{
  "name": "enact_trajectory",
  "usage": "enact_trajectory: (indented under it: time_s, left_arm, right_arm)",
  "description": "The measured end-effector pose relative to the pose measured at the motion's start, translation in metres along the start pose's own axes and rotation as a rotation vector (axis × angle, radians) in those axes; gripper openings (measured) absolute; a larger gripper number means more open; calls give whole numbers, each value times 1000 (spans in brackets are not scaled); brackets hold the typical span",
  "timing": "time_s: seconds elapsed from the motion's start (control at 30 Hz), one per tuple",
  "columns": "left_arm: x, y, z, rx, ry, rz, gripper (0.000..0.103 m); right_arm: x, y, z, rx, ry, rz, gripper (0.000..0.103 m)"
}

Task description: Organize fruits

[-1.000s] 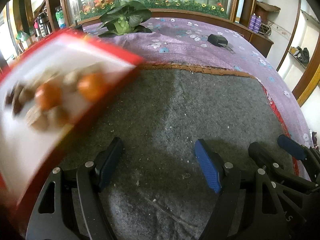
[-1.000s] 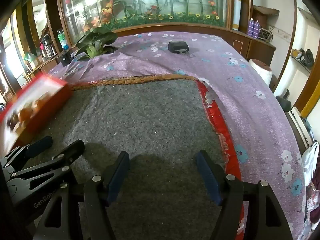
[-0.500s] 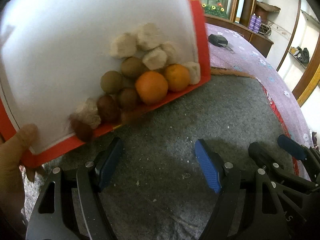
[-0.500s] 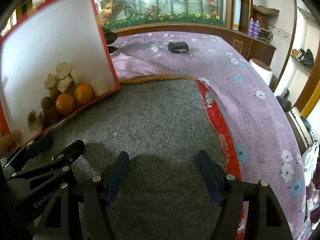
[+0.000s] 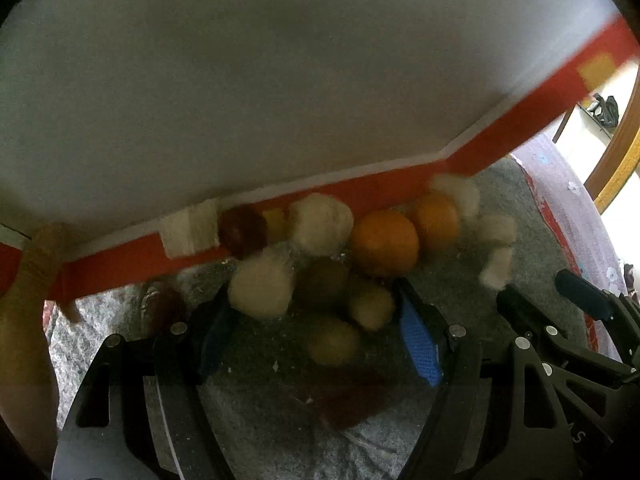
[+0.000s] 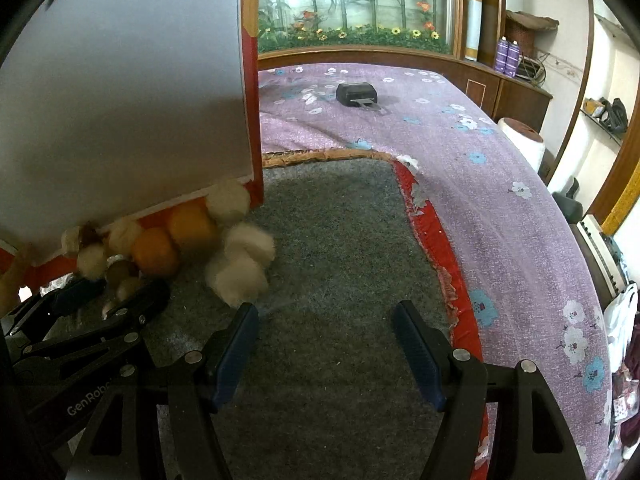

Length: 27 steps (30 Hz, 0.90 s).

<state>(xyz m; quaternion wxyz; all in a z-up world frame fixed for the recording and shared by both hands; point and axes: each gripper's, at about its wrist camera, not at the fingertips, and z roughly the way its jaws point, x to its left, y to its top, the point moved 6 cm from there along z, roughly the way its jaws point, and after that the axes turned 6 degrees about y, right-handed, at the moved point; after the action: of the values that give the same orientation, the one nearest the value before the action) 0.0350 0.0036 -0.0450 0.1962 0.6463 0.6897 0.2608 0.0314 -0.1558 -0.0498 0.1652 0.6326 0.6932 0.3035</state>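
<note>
The box [image 6: 128, 92] has tipped further; fruit [image 5: 384, 240] now spills onto the mat [image 6: 340, 248]. My left gripper [image 5: 316, 332] and right gripper [image 6: 328, 344] hang open, empty. Sorting not begun.

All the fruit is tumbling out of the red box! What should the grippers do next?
Probably wait, both open. The red box is tipped up and the oranges and pale lumps look blurred on the grey mat, apparently rolling, some between the left gripper fingers.

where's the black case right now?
Right wrist view, upper centre: the black case lies on the purple floral cloth, beyond the grey mat, right of the tipped red tray.
</note>
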Motion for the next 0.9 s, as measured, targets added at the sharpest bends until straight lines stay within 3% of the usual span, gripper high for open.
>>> enact_trajectory:
  time_s: [0.9]
  left_arm:
    - [-6,-1,3,1,0,0,75]
  right_arm:
    - [1,0,1,0,0,0,70]
